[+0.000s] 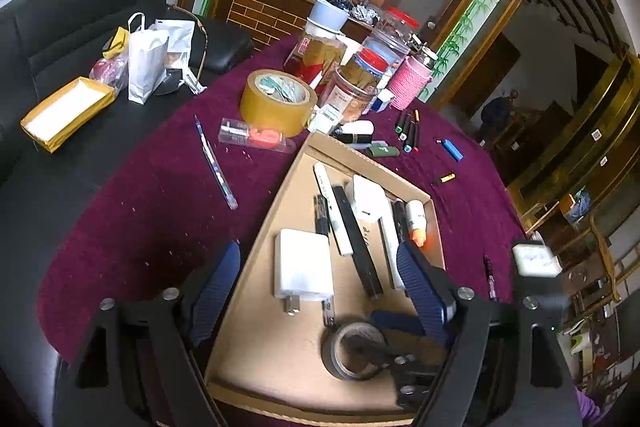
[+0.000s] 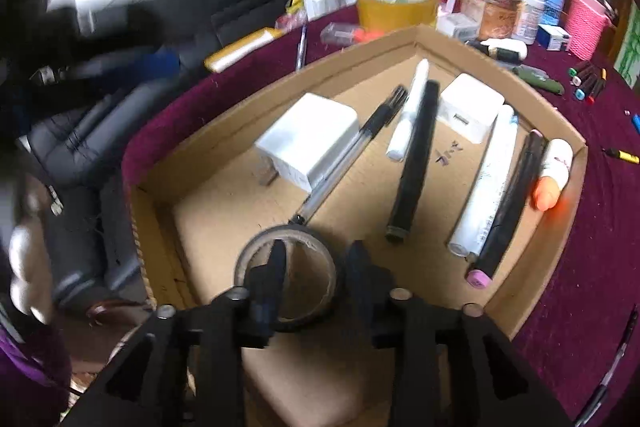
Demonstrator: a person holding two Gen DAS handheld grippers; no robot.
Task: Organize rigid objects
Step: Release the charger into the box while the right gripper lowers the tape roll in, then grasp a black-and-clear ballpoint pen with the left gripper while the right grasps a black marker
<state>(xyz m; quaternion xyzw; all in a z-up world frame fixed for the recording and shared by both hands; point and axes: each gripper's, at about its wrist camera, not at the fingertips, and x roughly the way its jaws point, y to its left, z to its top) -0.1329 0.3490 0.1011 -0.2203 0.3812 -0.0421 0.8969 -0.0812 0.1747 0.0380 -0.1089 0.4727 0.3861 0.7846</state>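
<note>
A: Where is the right hand-held gripper (image 2: 314, 267)?

B: Inside the cardboard tray (image 2: 560, 227), at its near end. Its jaws stand partly apart over a dark tape roll (image 2: 286, 287) that lies flat on the tray floor. 1 finger reaches into the roll's hole, the other stands just outside its rim. I cannot tell if either pad touches the roll; nothing looks pinched.

A: And the left hand-held gripper (image 1: 320, 259)?

B: Wide open, empty. Its 2 blue-padded fingers (image 1: 218, 287) straddle the tray's left wall, 1 over the purple cloth of the worktop (image 1: 140, 207), the other over the tray floor.

A: What lies ahead of the right one?

B: Directly ahead of the roll, a clear pen with a black cap (image 2: 344, 163), its tip almost at the roll. Left of that pen, a white charger block (image 2: 308, 143). To the right, a long black stick (image 2: 414, 163), a white marker (image 2: 408, 115), a second white adapter (image 2: 470, 107), a white tube (image 2: 486, 187), a black marker with a pink end (image 2: 506, 207), and an orange-tipped piece (image 2: 550, 175) against the right wall.

A: Outside the tray?

B: Beyond its far corner, a big roll of tan packing tape (image 1: 276, 103). Left of the left hand-held gripper's line, a blue pen (image 1: 214, 161). Further right, loose markers (image 1: 408, 131) and a blue lighter (image 1: 452, 149).
</note>
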